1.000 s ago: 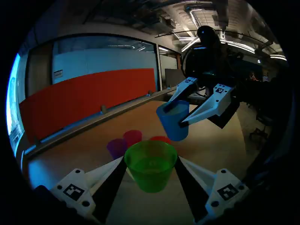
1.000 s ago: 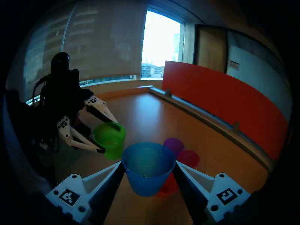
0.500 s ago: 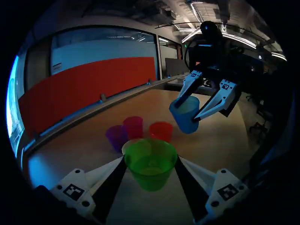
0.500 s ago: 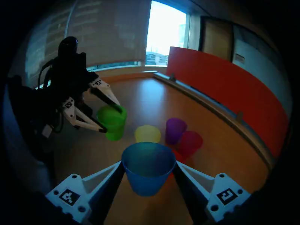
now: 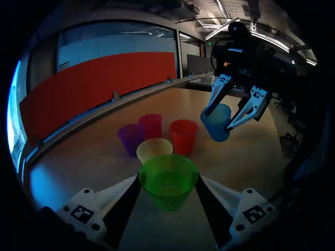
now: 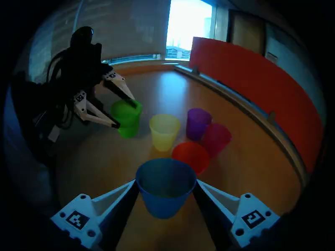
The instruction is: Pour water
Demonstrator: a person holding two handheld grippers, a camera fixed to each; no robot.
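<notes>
My left gripper (image 5: 168,190) is shut on a green cup (image 5: 168,180) that stands upright with water in its bottom; the same green cup (image 6: 125,117) and left gripper (image 6: 124,113) appear far left in the right gripper view. My right gripper (image 6: 166,196) is shut on a blue cup (image 6: 166,188), held upright. In the left gripper view the blue cup (image 5: 216,121) hangs above the table at the right, between the right gripper's fingers (image 5: 247,113). Both cups are held apart, on either side of the cup cluster.
A yellow cup (image 5: 153,149), red cup (image 5: 183,136), purple cup (image 5: 131,139) and magenta cup (image 5: 150,125) stand clustered on the wooden table (image 5: 251,154). A rail (image 5: 83,121) and red wall panel run along the far side. A person's dark arm (image 6: 46,117) holds the left gripper.
The two grippers have drawn apart and back from each other, each keeping its cup. The blue cup has levelled out and moved away; the cluster of cups on the table has come into view.
</notes>
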